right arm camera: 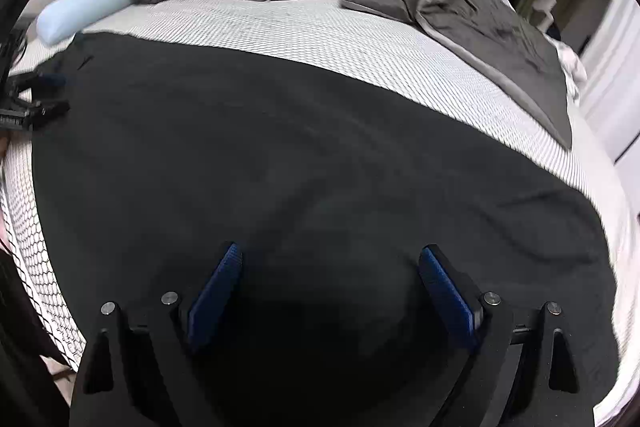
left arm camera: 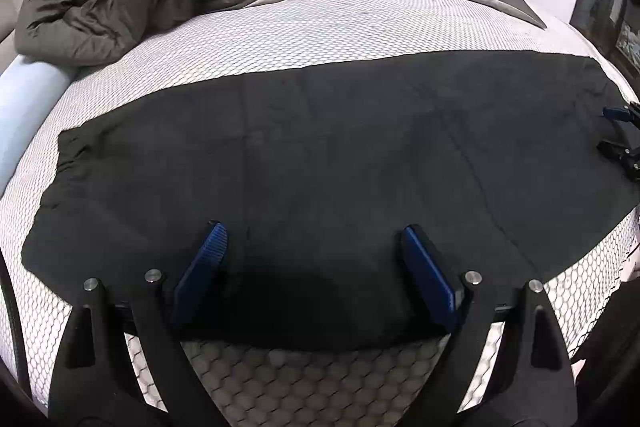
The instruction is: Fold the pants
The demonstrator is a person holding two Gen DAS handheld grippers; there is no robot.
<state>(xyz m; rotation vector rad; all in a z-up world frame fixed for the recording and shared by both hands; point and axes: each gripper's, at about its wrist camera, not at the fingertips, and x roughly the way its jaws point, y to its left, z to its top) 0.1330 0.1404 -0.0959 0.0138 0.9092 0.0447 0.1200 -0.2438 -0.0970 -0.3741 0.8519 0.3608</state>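
black pants [left arm camera: 340,147] — spread flat across the honeycomb-patterned mattress [left arm camera: 360,27], lightly creased, lengthwise left to right

No text, label, brand, number or sign can be read in either view. A small framed item at the right edge of the left wrist view is too blurred to be made out.
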